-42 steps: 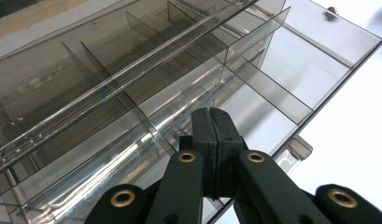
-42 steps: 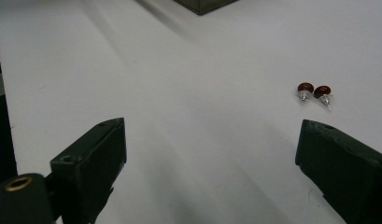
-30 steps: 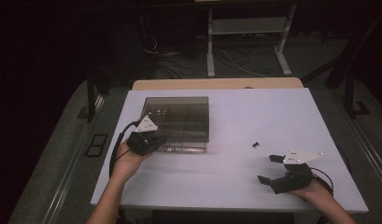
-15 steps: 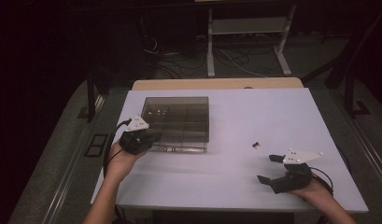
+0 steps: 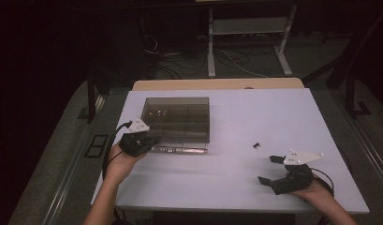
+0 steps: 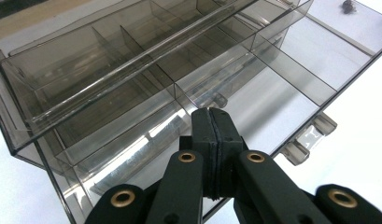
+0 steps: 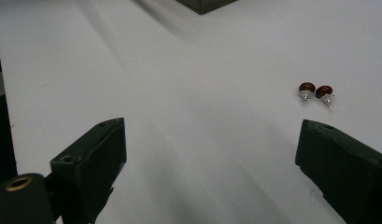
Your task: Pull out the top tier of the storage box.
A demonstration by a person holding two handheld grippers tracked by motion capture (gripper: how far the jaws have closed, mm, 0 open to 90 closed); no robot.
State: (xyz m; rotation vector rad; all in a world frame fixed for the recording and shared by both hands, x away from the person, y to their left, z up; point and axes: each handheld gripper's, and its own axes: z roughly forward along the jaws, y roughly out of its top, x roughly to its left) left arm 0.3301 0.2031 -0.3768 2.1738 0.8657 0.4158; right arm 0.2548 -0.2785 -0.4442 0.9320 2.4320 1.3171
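A smoky clear compartment box (image 5: 177, 119) lies on the white table (image 5: 236, 112), its dividers (image 6: 174, 86) and front latches (image 6: 303, 144) close up in the left gripper view. My left gripper (image 5: 149, 140) is at the box's front left corner, its jaws shut (image 6: 212, 123) and pressed together over the front edge, with nothing visible between them. Two small red-brown stud earrings (image 7: 315, 92) lie side by side on the table (image 5: 257, 145), right of the box. My right gripper (image 5: 266, 168) rests near the front right edge, wide open (image 7: 212, 140), a little short of the earrings.
A small dark item (image 6: 347, 5) lies in a far compartment of the box. A wooden strip (image 5: 217, 84) runs along the table's back edge. Beyond it are cables and a metal stand (image 5: 245, 42) on the dark floor.
My left gripper has shifted a little to the left along the box's front edge. The right gripper and the earrings have stayed where they were.
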